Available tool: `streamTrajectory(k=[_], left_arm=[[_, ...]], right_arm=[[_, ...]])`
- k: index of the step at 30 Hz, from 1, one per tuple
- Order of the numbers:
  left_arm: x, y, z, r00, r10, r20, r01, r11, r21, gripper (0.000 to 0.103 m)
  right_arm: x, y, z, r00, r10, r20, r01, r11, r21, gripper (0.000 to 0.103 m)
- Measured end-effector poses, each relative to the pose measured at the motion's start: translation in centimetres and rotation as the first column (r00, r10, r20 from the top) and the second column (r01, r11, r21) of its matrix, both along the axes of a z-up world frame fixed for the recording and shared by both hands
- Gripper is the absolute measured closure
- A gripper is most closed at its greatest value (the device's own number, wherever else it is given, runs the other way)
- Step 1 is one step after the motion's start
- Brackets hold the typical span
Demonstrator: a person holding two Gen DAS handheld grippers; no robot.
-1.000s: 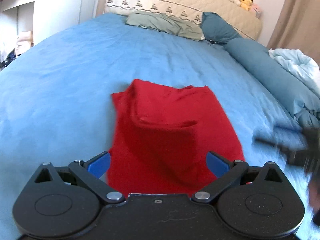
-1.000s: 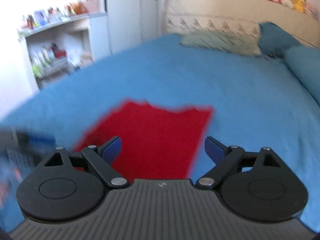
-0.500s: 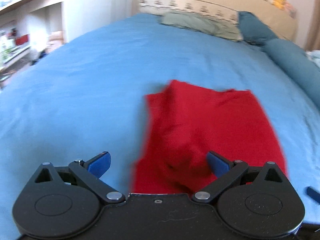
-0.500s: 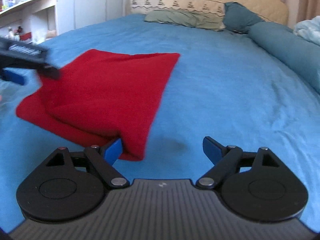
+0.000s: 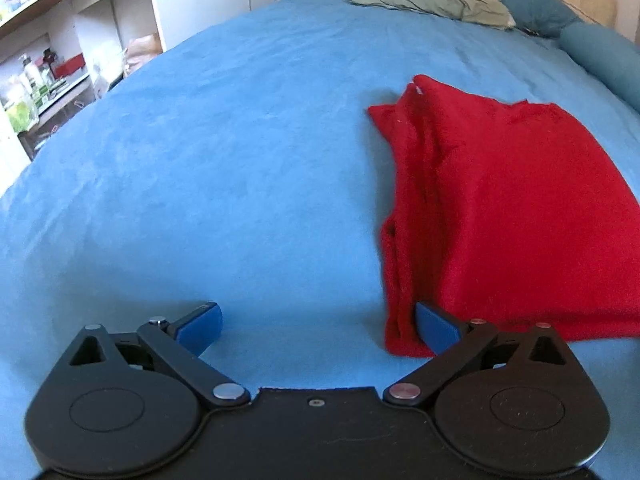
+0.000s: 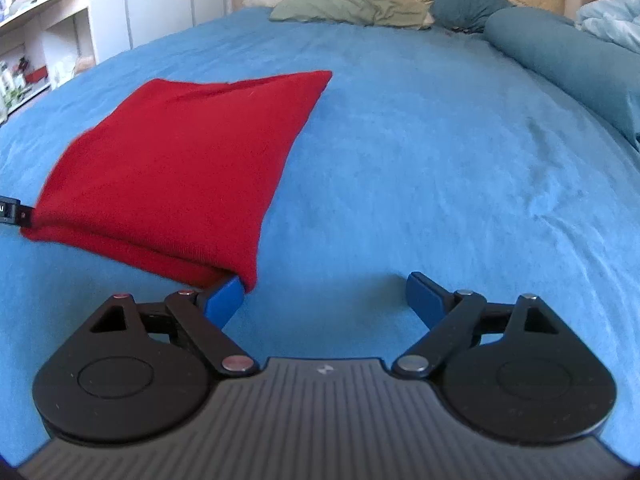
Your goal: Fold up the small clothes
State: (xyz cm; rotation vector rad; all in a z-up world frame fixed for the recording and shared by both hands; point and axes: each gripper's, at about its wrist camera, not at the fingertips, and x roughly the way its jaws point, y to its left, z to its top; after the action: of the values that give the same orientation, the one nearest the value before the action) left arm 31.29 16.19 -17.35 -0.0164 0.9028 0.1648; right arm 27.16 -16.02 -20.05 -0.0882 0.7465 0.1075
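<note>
A folded red garment point(image 5: 500, 208) lies flat on the blue bed cover point(image 5: 220, 160). My left gripper point(image 5: 318, 326) is open and low over the bed at the garment's near left corner; its right finger touches the folded edge. In the right wrist view the same garment point(image 6: 188, 168) lies to the left. My right gripper point(image 6: 324, 298) is open at the garment's near right corner, its left finger under that corner. Part of the left gripper point(image 6: 12, 212) shows at the garment's left corner.
Pillows point(image 6: 352, 8) and a teal bolster point(image 6: 560, 52) lie at the far end by the headboard. A pale blue duvet point(image 6: 612, 16) is bunched at the far right. White shelves point(image 5: 48, 64) with small items stand off the bed's left side.
Both grippers have slid outward to opposite near corners of the garment, the left one leftward and the right one rightward. The garment lies flatter than a second ago.
</note>
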Motion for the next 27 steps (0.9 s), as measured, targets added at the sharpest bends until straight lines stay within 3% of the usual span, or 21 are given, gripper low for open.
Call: streamTrajectory(k=[2,6,9,11,15,19,22,27], left_arm=[[-0.5,0.3,1.2,1.000,-0.010,0.008,0.010,1.000,-0.015,0.003],[-1.7,0.2,6.5,0.989,-0.053,0.135,0.061,0.997,-0.053,0.000],[0.8,0.3,10.0,0.976,-0.096,0.197,0.121,0.986,-0.119,0.000],[3.7,0.8,10.8,0.975,-0.106,0.195,0.144,0.971,-0.192,0.000],[11.6,2.0,8.1,0.989,-0.146,0.016,0.142,0.926,-0.350,0.000],[14.9,2.2,4.1,0.984,-0.154,-0.087,0.109,0.915,-0.387,0.005],[15.1,1.3,2.3,0.977,-0.180,-0.111,0.128,0.923,-0.364,0.008],[14.9,0.9,1.5,0.970,-0.232,-0.065,0.197,0.920,-0.339,0.009]], right_arm=[[-0.2,-0.6,1.2,0.999,0.042,-0.007,-0.042,0.999,0.015,0.000],[0.1,-2.5,5.6,0.992,0.124,-0.008,-0.122,0.983,0.138,0.000],[2.8,-3.2,8.9,0.984,0.174,-0.041,-0.160,0.959,0.234,0.000],[5.2,-3.1,10.3,0.981,0.183,-0.059,-0.162,0.952,0.259,0.000],[11.0,-3.1,10.1,0.978,0.153,-0.141,-0.095,0.932,0.350,0.000],[15.2,-3.4,6.8,0.965,0.109,-0.239,0.021,0.876,0.482,0.000],[16.4,-3.2,4.4,0.957,0.107,-0.268,0.051,0.853,0.520,0.000],[17.1,-2.3,1.6,0.948,0.155,-0.278,0.024,0.836,0.548,0.004]])
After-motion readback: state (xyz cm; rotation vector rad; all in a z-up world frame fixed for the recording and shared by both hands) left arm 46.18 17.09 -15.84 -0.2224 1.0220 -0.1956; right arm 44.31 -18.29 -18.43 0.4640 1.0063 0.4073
